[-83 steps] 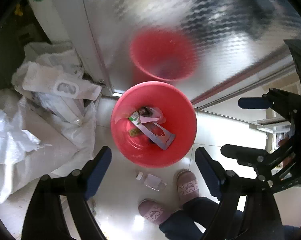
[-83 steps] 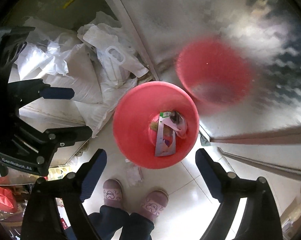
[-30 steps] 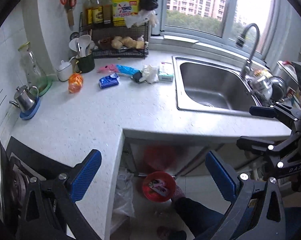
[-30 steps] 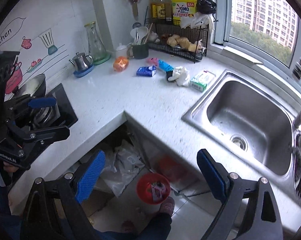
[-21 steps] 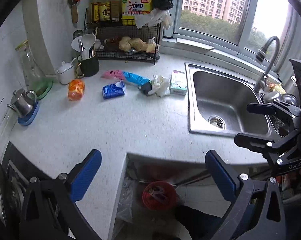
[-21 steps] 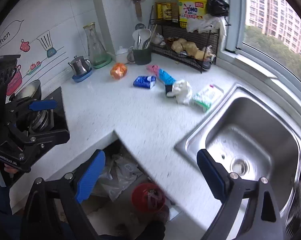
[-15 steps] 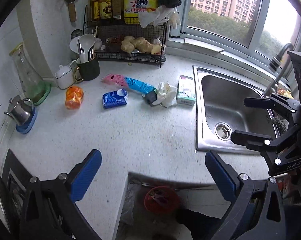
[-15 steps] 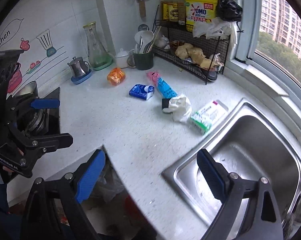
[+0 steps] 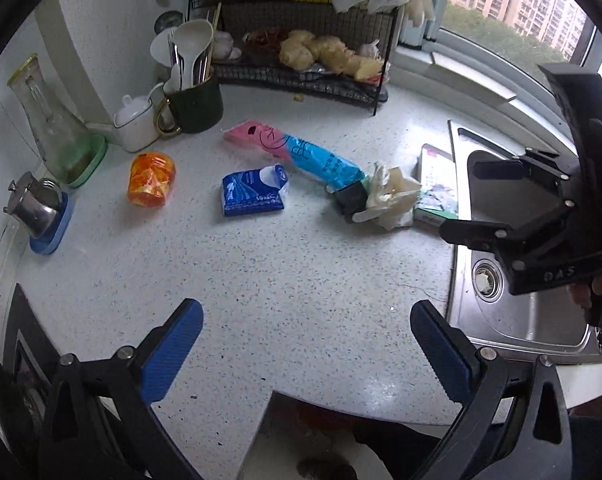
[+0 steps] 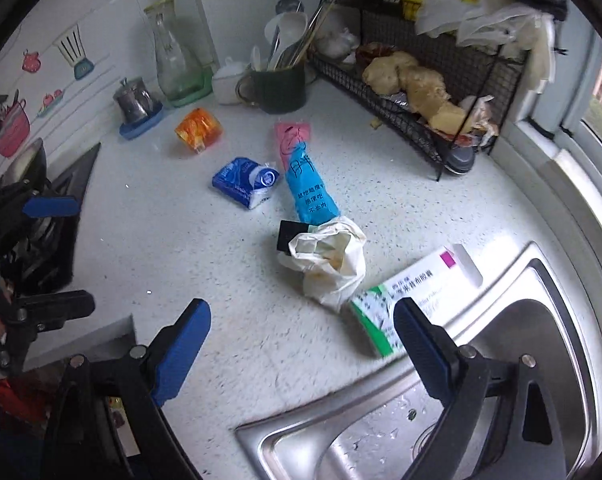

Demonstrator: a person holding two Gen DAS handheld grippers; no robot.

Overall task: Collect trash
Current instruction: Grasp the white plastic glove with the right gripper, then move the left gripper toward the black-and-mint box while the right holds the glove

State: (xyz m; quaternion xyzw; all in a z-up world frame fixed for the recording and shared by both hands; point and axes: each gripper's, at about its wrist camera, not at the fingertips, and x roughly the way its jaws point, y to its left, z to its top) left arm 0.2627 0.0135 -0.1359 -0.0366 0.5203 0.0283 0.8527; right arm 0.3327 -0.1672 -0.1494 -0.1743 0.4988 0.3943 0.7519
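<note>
Trash lies on the white speckled counter (image 9: 285,272): an orange wrapper (image 9: 151,179) (image 10: 199,130), a blue tissue pack (image 9: 253,195) (image 10: 245,182), a pink-and-blue packet (image 9: 301,154) (image 10: 305,176), a small black box (image 9: 351,200) (image 10: 291,236), a crumpled white bag (image 9: 391,196) (image 10: 329,268) and a green-and-white carton (image 10: 413,300) (image 9: 437,188) by the sink. My left gripper (image 9: 307,350) is open and empty above the near counter. My right gripper (image 10: 301,344) is open and empty, just short of the bag and carton.
A steel sink (image 10: 481,400) (image 9: 513,280) lies to the right. At the back stand a wire rack (image 10: 413,92), a dark mug of utensils (image 9: 191,104), a glass carafe (image 9: 51,128) and a small metal pot (image 9: 35,206). A stove (image 10: 49,220) lies on the left.
Both grippers rose from the red bin on the floor and moved in over the counter toward the trash. Both stayed open and empty.
</note>
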